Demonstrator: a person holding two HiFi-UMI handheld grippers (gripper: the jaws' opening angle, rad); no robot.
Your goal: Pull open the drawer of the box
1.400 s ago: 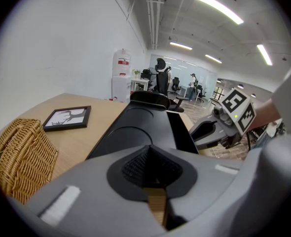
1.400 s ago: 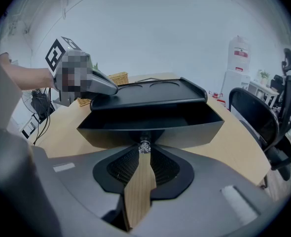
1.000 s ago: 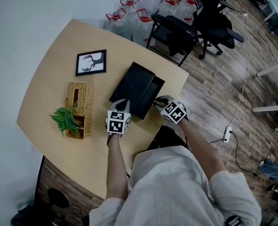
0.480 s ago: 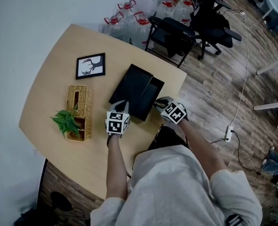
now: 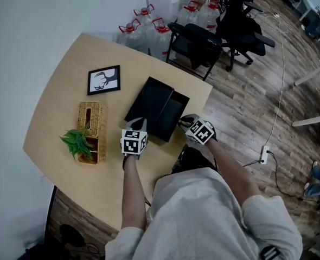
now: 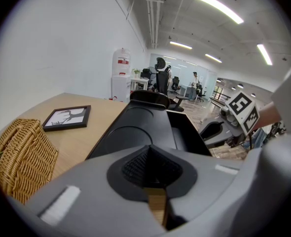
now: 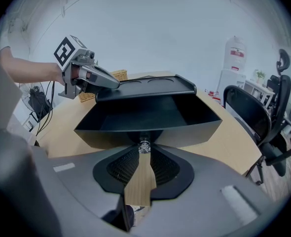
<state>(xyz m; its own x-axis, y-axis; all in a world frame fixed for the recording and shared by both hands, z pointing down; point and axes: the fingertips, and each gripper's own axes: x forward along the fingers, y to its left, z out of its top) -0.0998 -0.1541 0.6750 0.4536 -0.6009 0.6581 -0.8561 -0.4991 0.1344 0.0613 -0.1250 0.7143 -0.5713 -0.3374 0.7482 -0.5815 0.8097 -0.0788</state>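
Observation:
A black box (image 5: pixel 149 103) lies on the wooden table (image 5: pixel 62 96), its drawer (image 5: pixel 172 117) slid out toward the table's right edge. In the right gripper view the drawer (image 7: pixel 150 113) stands open and shows nothing inside. A small clear knob (image 7: pixel 144 146) sits on its front, and my right gripper (image 7: pixel 143 149) is shut on it. My left gripper (image 5: pixel 139 125) is shut, its fingers (image 7: pixel 103 81) resting on the near corner of the box's top (image 6: pixel 135 127). The right gripper (image 5: pixel 181 122) sits at the drawer's front.
A wicker basket (image 5: pixel 91 129) with a green plant (image 5: pixel 76 141) stands left of the box, a framed picture (image 5: pixel 104 80) lies behind it. Water bottles (image 5: pixel 149 23) and black office chairs (image 5: pixel 195 39) stand beyond the table. The table's edge runs just right of the drawer.
The head view has shifted slightly. Both grippers, the box and the open drawer keep about the same places relative to each other.

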